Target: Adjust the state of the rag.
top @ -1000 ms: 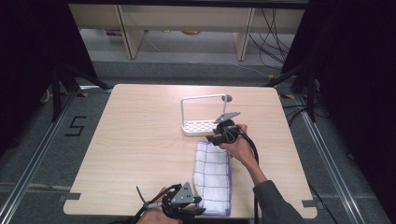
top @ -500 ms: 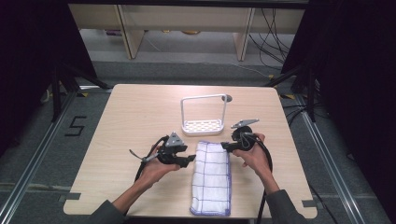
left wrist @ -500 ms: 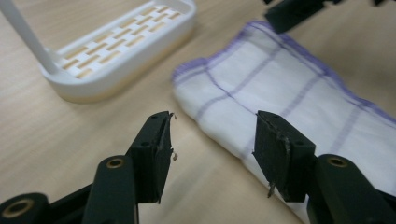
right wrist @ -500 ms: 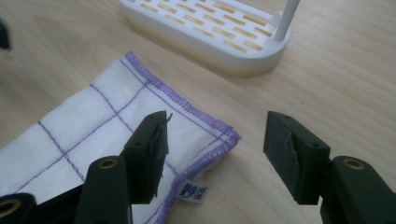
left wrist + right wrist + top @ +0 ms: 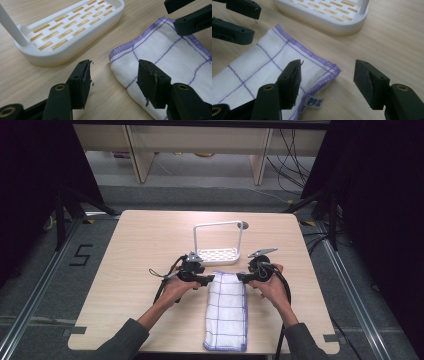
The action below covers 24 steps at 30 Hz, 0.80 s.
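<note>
A folded white cloth with purple grid lines lies lengthwise on the table, its far end near a white slotted rack with a tall hoop handle. My left gripper is low at the cloth's far left corner, my right gripper at its far right corner, the tips pointing at each other. In the left gripper view the open left gripper frames the cloth corner without pressing it. In the right gripper view the right gripper straddles the cloth corner, pads apart. Both pairs of jaws have just been opening.
The rack stands just beyond both grippers, and its base is a short way past the cloth's edge. Bare wooden table spreads to the left and right. Shelving and cables sit behind the table's far edge.
My left gripper came from the table's near edge up to the cloth's far left corner. The right gripper shifted a little right and down to the far right corner. Both jaws stand wider.
</note>
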Tool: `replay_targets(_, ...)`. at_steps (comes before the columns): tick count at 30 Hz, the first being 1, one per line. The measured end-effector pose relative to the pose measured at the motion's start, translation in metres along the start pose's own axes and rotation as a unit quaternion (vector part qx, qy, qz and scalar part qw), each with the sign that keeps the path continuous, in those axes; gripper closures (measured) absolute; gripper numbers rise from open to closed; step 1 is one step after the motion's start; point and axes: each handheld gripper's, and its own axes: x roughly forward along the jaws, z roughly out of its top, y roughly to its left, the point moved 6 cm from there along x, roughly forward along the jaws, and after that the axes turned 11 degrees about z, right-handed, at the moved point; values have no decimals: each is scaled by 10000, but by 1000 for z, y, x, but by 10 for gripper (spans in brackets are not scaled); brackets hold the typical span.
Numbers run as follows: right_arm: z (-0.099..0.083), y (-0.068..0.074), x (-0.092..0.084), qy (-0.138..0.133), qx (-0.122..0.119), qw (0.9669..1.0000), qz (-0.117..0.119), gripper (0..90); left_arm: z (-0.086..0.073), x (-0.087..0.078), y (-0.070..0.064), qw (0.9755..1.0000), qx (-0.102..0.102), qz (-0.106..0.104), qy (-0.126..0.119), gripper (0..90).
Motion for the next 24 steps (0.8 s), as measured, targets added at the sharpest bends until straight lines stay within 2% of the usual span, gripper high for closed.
replay_targets(3,-2,-1,3,48,69,10000,-14,402,0,4,0,9999,42,20,105,435)
replay_targets(4,-1,-2,5,-10,4,10000,-43,402,1,6,1,10000,20,10,81,436)
replay_targets(5,-1,-1,4,24,73,10000,10,402,2,7,1,10000,28,9,41,435)
replay_targets(6,-1,0,4,11,47,10000,12,401,3,9,1,9999,95,12,43,433)
replay_targets(9,-1,-1,4,13,-16,10000,-3,397,4,12,1,10000,44,24,32,428)
replay_targets(11,-1,0,3,21,140,9999,16,395,4,14,1,9999,65,63,70,428)
replay_targets(13,-1,-1,5,-71,135,9999,2,393,4,16,1,9999,73,83,67,428)
replay_targets(15,-1,-2,3,-3,96,10000,5,393,6,18,1,9999,71,60,70,431)
replay_targets(17,-2,-3,2,-17,182,9998,-4,393,7,19,-2,10000,20,44,44,439)
replay_targets(19,-1,-4,3,-91,112,9999,-9,393,7,21,-2,9998,60,165,64,453)
replay_targets(20,0,-4,4,-155,154,9997,57,393,7,21,-3,9999,55,142,66,456)
replay_targets(21,-1,-4,2,-37,262,9996,61,393,7,22,-2,9999,53,123,62,464)
replay_targets(22,-1,-4,2,-80,195,9997,94,394,7,23,-2,9999,80,131,62,473)
replay_targets(23,-1,-4,2,-87,278,9996,48,395,7,24,-2,9998,112,138,74,487)
replay_targets(24,-1,-6,3,-95,218,9997,1,395,7,24,-4,9999,110,93,77,487)
